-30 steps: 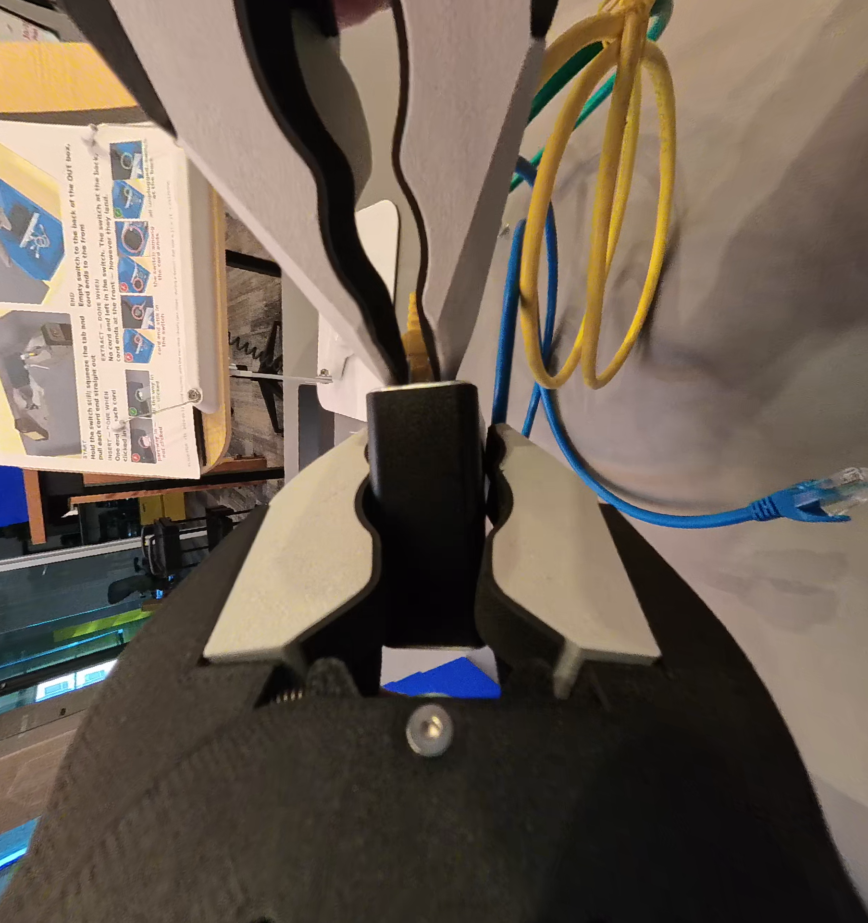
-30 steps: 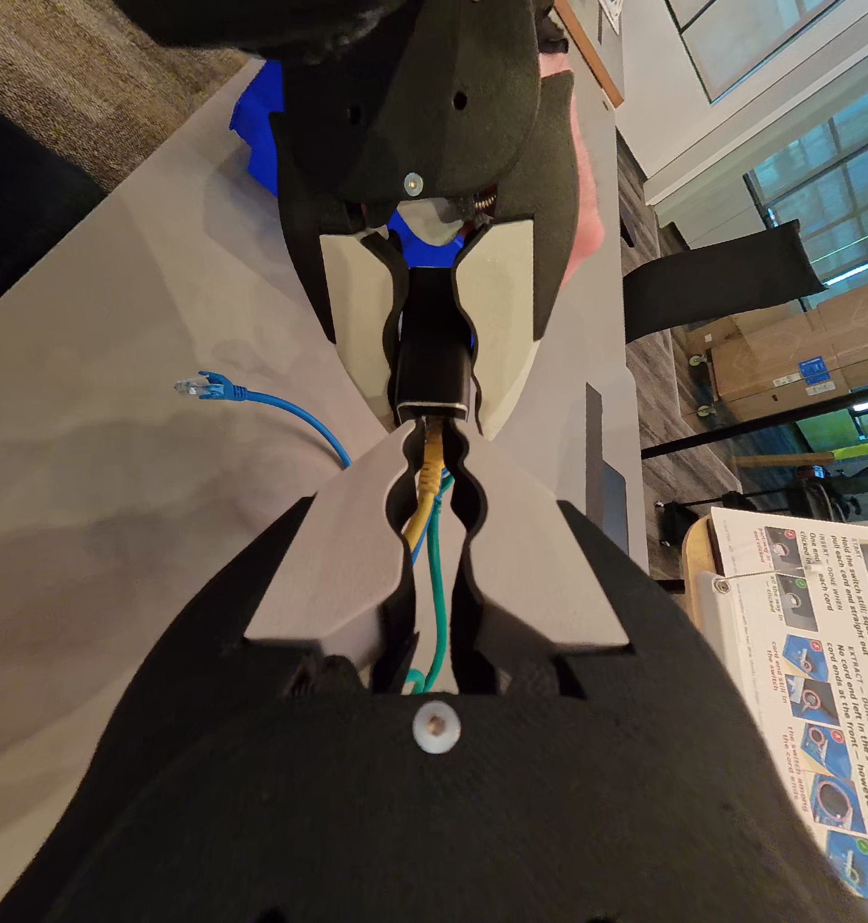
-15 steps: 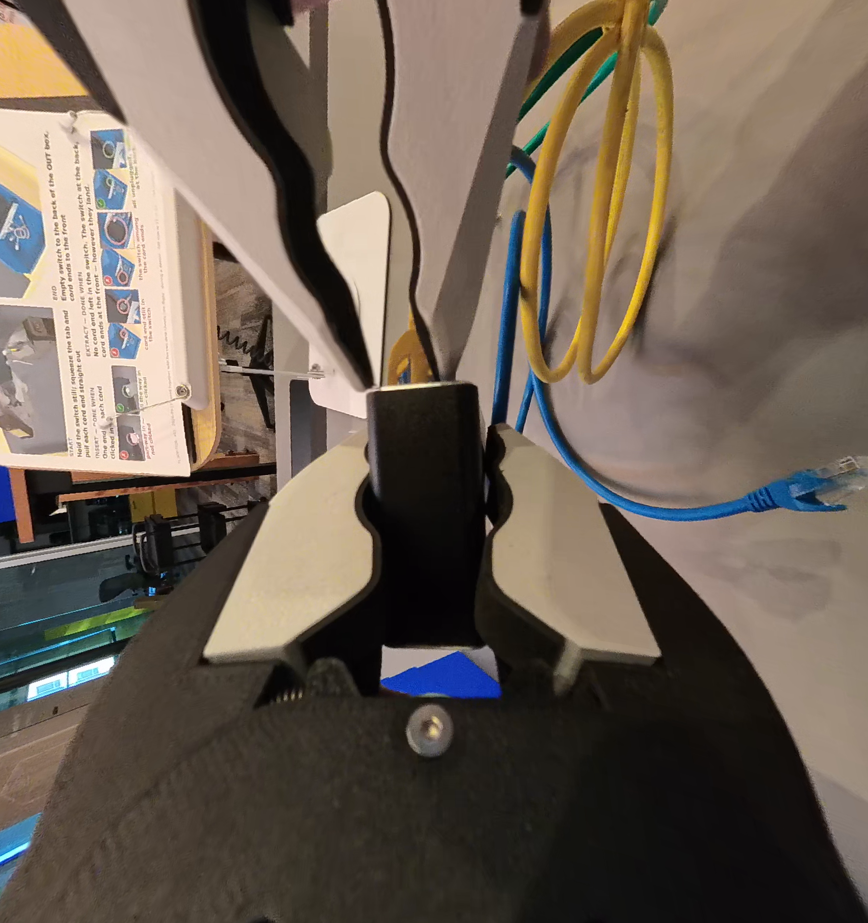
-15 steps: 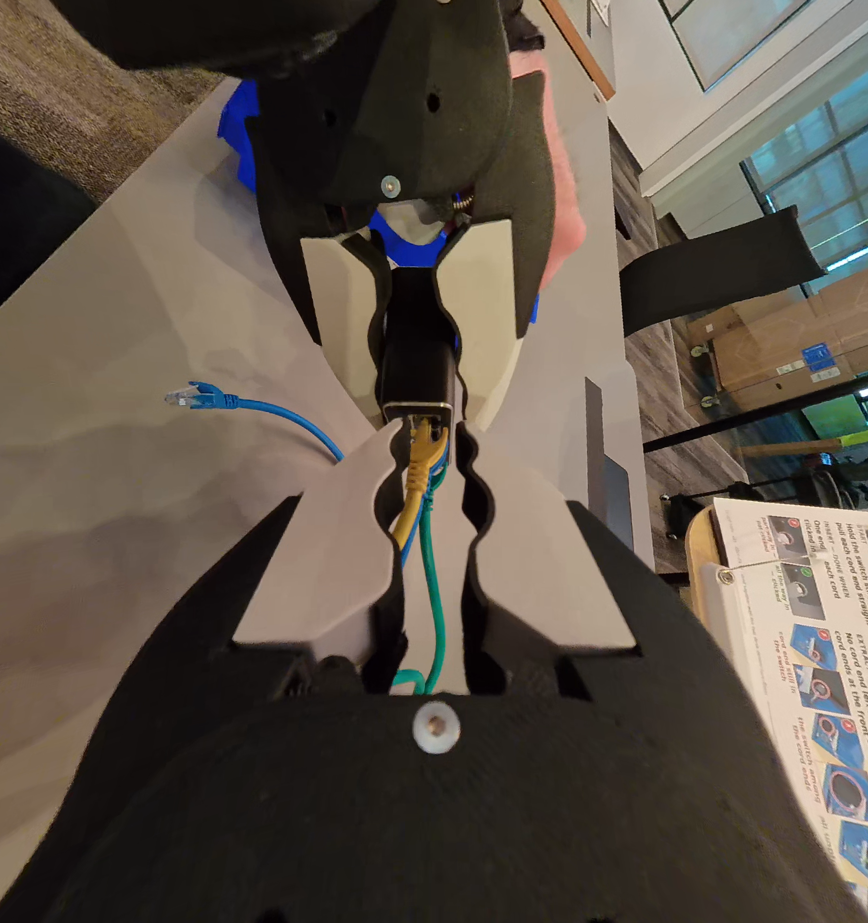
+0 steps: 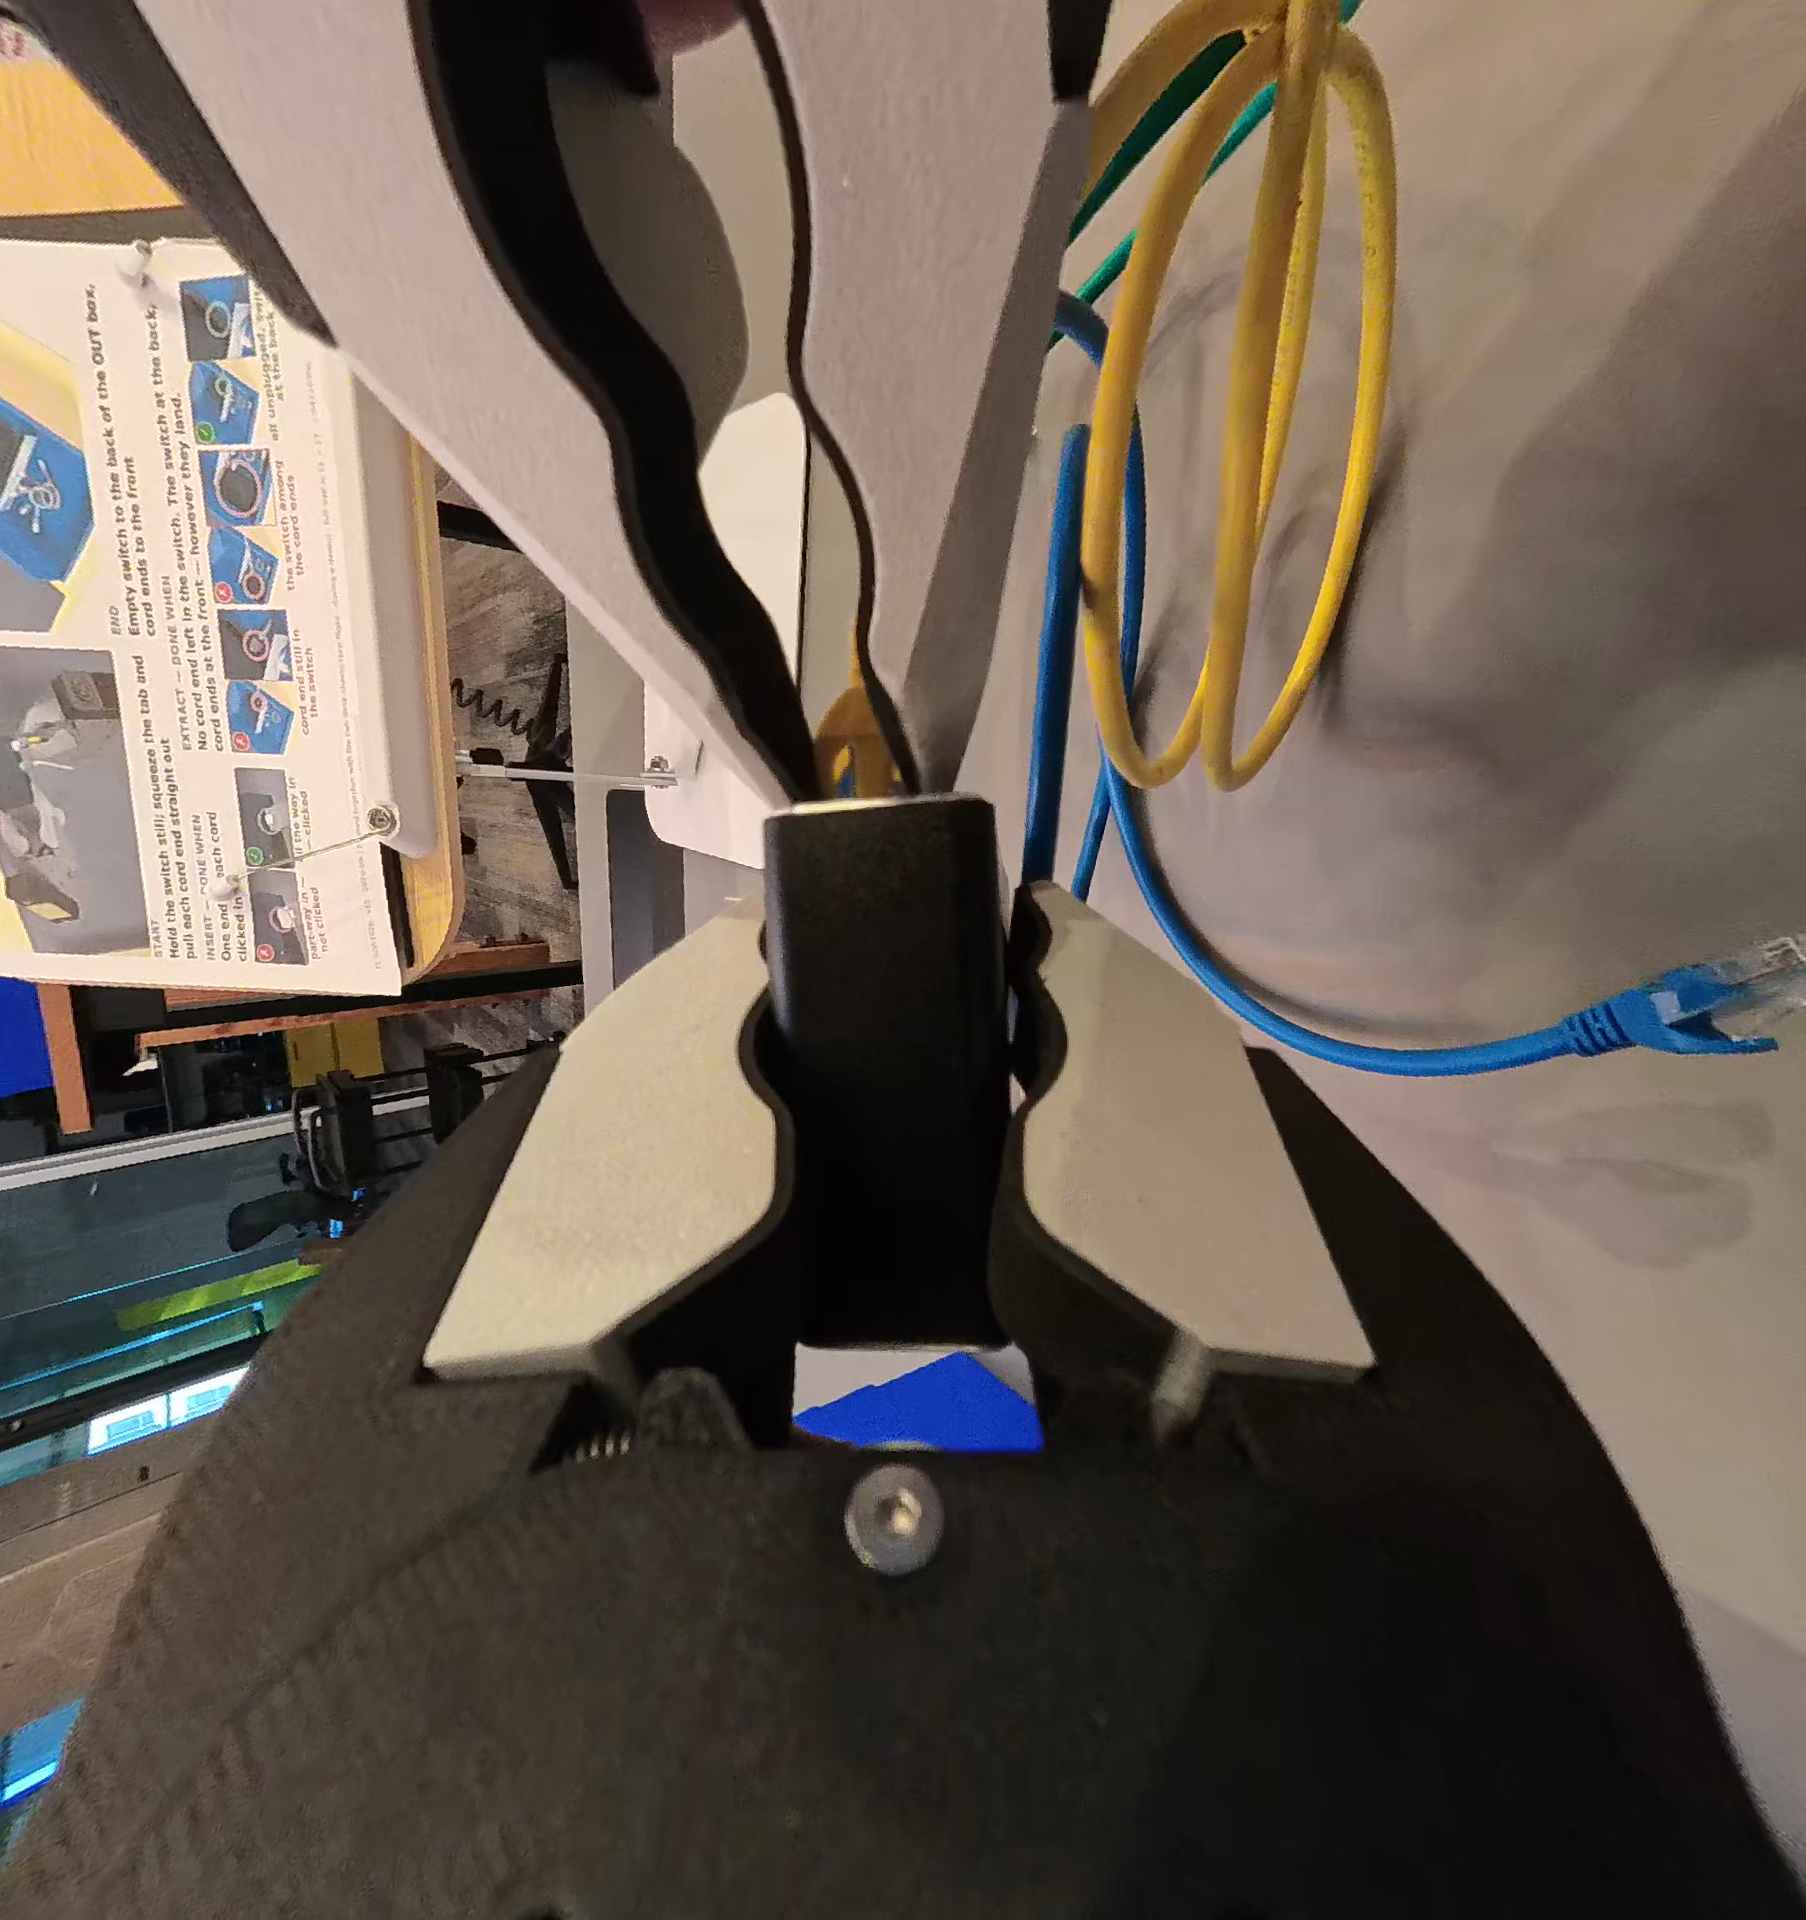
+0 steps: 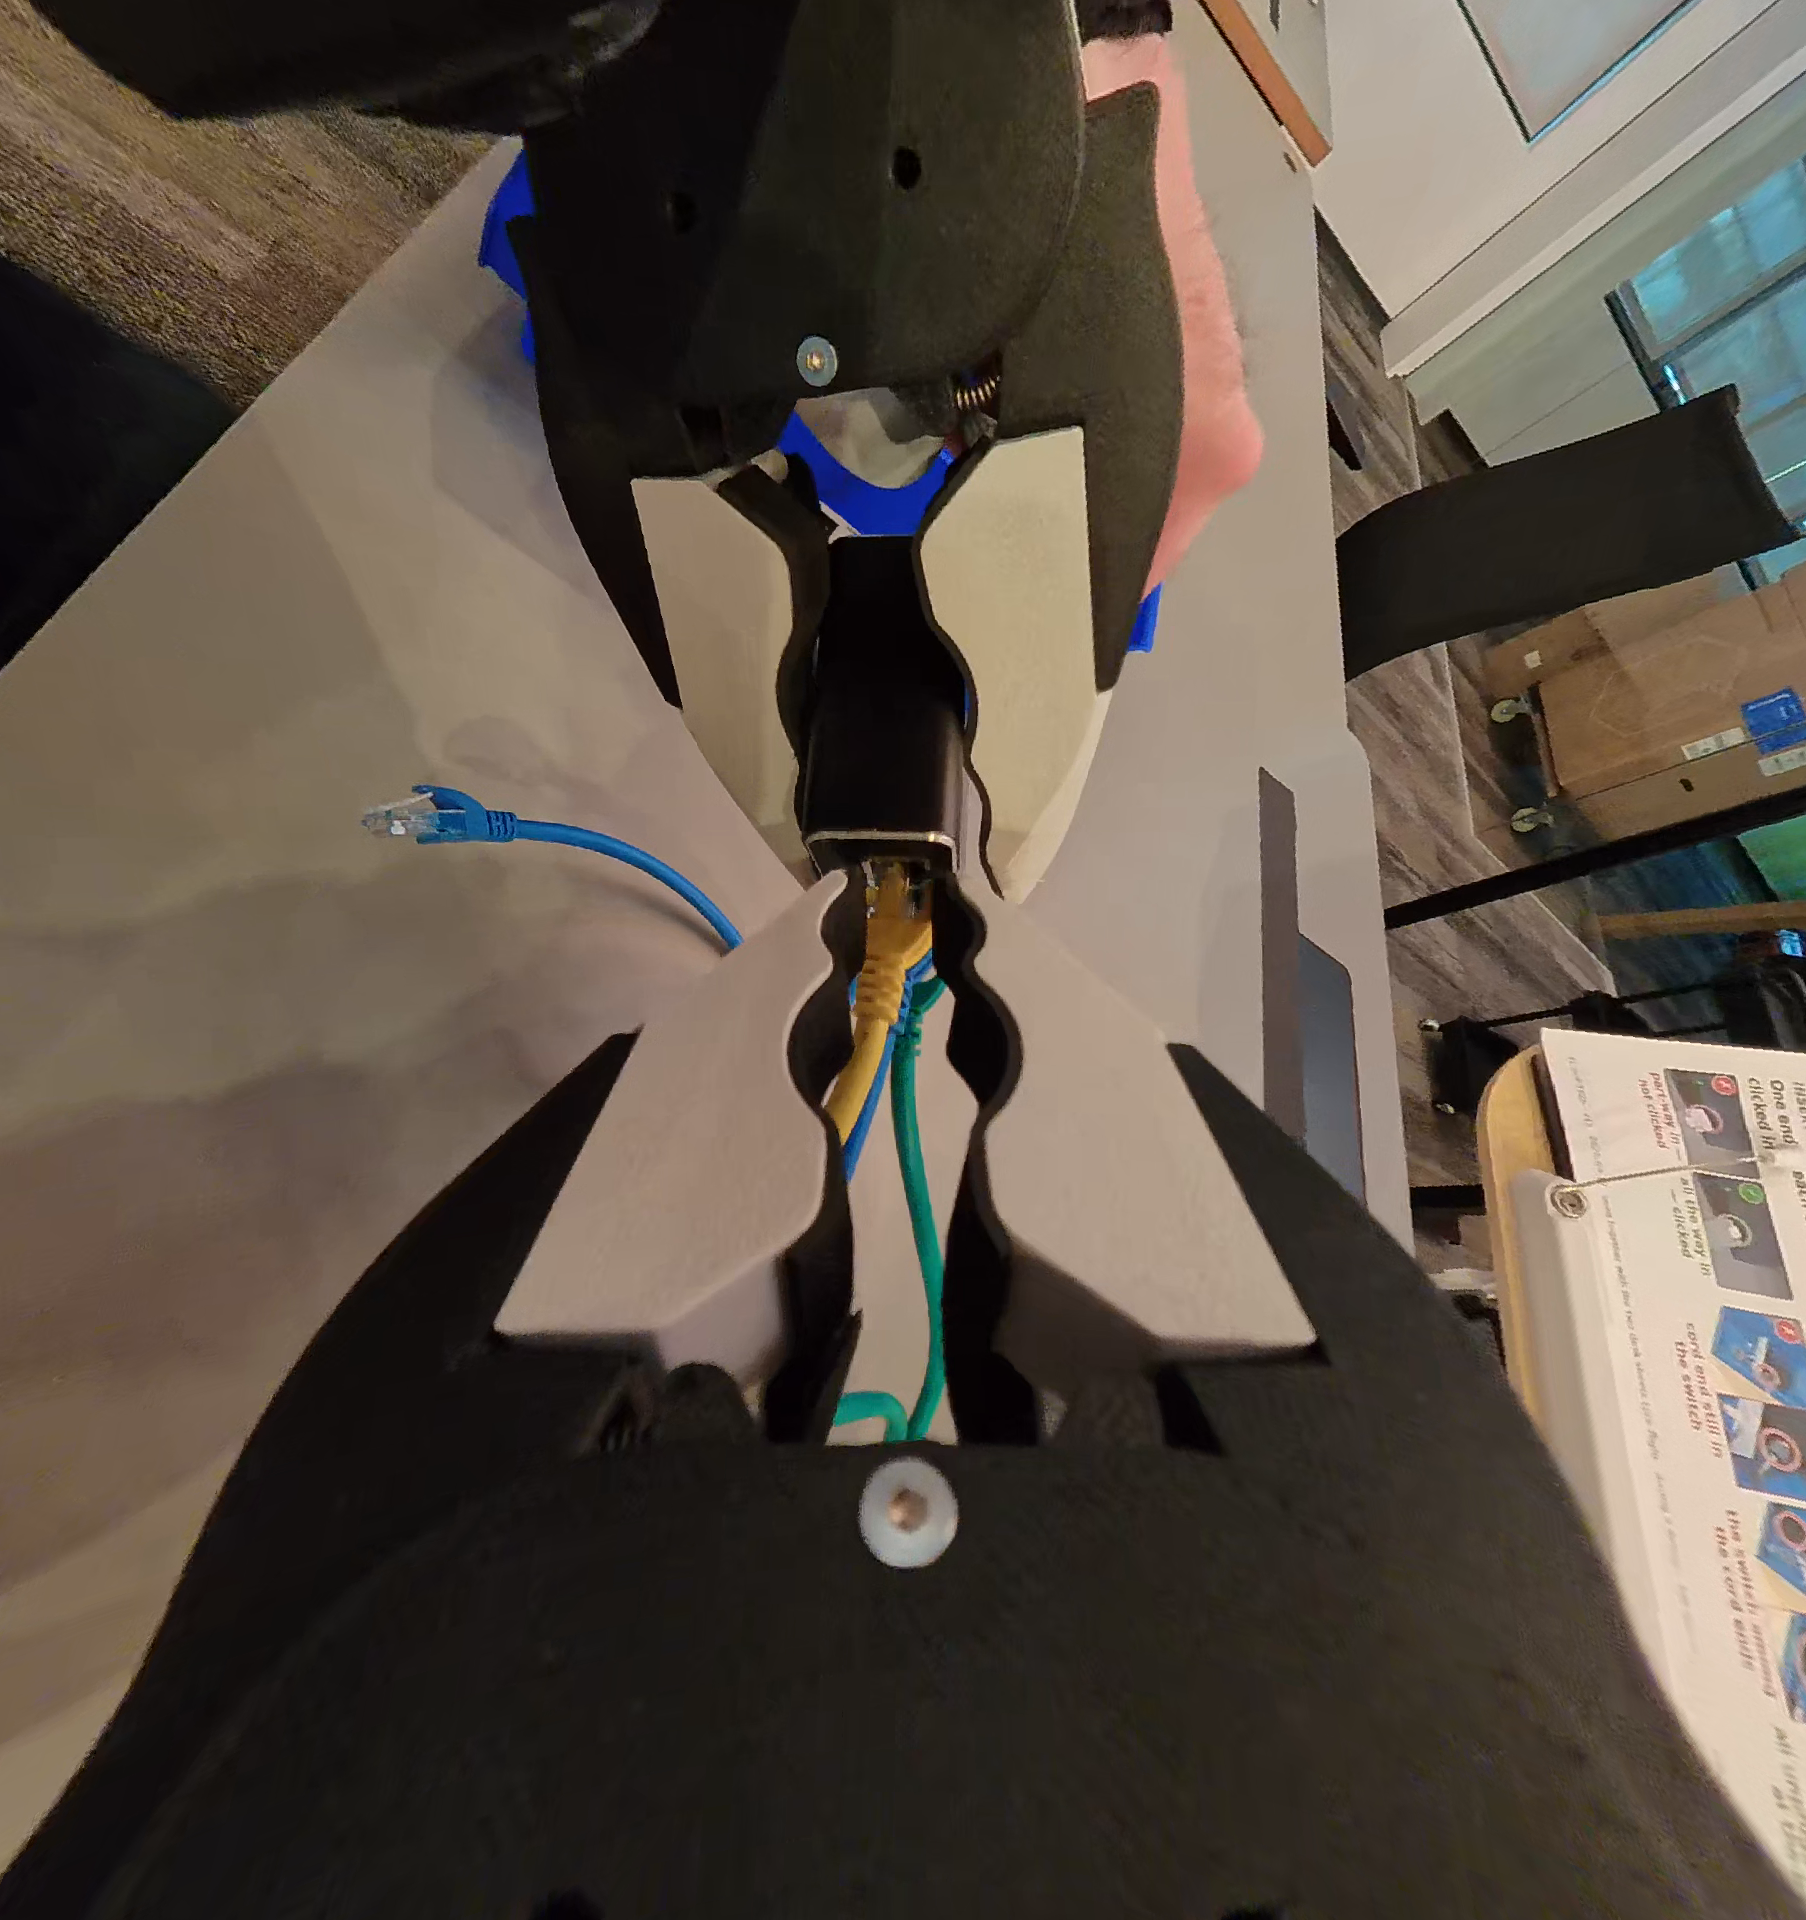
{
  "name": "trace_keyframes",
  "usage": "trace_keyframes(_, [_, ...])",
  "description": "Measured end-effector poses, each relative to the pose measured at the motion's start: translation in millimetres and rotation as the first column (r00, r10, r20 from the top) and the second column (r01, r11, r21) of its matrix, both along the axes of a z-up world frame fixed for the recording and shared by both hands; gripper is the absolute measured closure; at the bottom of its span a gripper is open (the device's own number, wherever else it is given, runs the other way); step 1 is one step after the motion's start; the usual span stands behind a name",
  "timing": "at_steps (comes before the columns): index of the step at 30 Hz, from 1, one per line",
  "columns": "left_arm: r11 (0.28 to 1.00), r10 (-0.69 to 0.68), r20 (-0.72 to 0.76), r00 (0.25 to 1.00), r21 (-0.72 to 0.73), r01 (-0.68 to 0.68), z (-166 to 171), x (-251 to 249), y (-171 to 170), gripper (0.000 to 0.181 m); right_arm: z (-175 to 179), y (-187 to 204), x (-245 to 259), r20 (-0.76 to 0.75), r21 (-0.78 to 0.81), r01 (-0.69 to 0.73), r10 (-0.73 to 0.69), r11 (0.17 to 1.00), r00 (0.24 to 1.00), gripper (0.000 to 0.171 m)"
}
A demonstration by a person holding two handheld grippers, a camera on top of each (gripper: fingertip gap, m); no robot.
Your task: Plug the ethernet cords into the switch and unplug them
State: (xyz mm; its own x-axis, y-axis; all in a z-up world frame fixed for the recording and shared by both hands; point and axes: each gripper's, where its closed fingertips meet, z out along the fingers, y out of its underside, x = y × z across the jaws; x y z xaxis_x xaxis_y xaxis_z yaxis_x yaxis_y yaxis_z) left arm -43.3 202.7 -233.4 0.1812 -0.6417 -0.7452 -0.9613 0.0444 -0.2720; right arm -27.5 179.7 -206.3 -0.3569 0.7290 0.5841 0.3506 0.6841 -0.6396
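Observation:
My left gripper (image 5: pixel 894 914) is shut on the small black switch (image 5: pixel 888 1091) and holds it above the grey table (image 5: pixel 1605 520). In the right wrist view the switch (image 6: pixel 878 675) sits in the left gripper (image 6: pixel 894 831), port mouth towards me. My right gripper (image 6: pixel 899 904) closes around the yellow cord's plug (image 6: pixel 894 925), which sits in the port mouth. The right gripper (image 5: pixel 863 774) meets the switch's far end in the left wrist view. A green cord (image 6: pixel 920 1195) runs between my right fingers. The yellow cord's coil (image 5: pixel 1242 468) hangs beside it.
A blue cord's free plug (image 5: pixel 1709 997) lies on the table, also in the right wrist view (image 6: pixel 431 821). An instruction sheet on a board (image 5: pixel 151 623) stands off the table's edge (image 6: pixel 1709 1351). A blue box (image 6: pixel 504 229) is behind the left gripper. A hand (image 6: pixel 1200 416) holds it. The tips of both grippers are at nearly the same place.
More of the yellow plug's clear tip shows at the switch's mouth than a second ago. The right gripper's fingers shifted slightly around it. The left gripper still holds the switch.

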Motion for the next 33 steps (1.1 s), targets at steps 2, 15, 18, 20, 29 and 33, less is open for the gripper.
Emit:
trace_keyframes(2, [1.0, 0.0, -0.005, 1.0, 0.002, 0.0, -1.4, -0.5, 0.4, 0.143, -1.6, 0.0, -0.3, 0.007, 0.003, 0.002, -0.002, 1.0, 1.0, 0.162])
trace_keyframes(15, [1.0, -0.001, 0.015, 1.0, -0.018, 0.001, -4.2, 1.3, 0.0, 0.142, -3.4, -0.4, 2.2, 0.02, -0.048, -0.002, 0.003, 0.999, 1.0, 0.163])
trace_keyframes(18, [1.0, -0.005, 0.038, 0.999, -0.03, 0.006, -5.6, 2.4, -0.1, 0.142, -3.8, -0.5, 2.9, 0.018, -0.062, -0.006, 0.008, 0.998, 1.0, 0.163])
trace_keyframes(20, [0.999, -0.004, 0.045, 0.999, -0.037, 0.006, -6.0, 3.4, -0.5, 0.142, -3.8, -0.7, 3.9, 0.026, -0.056, -0.004, 0.006, 0.998, 1.0, 0.163])
trace_keyframes(29, [0.997, 0.039, 0.097, 0.994, -0.064, -0.033, -5.3, 0.0, 1.8, 0.143, -0.7, 1.9, 0.4, 0.073, 0.057, 0.063, -0.068, 0.996, 0.995, 0.164])
trace_keyframes(33, [0.998, 0.025, 0.127, 0.992, -0.057, -0.018, -2.9, 5.1, 1.1, 0.143, 3.4, -0.4, 4.3, 0.045, -0.021, 0.029, -0.028, 0.999, 0.999, 0.166])
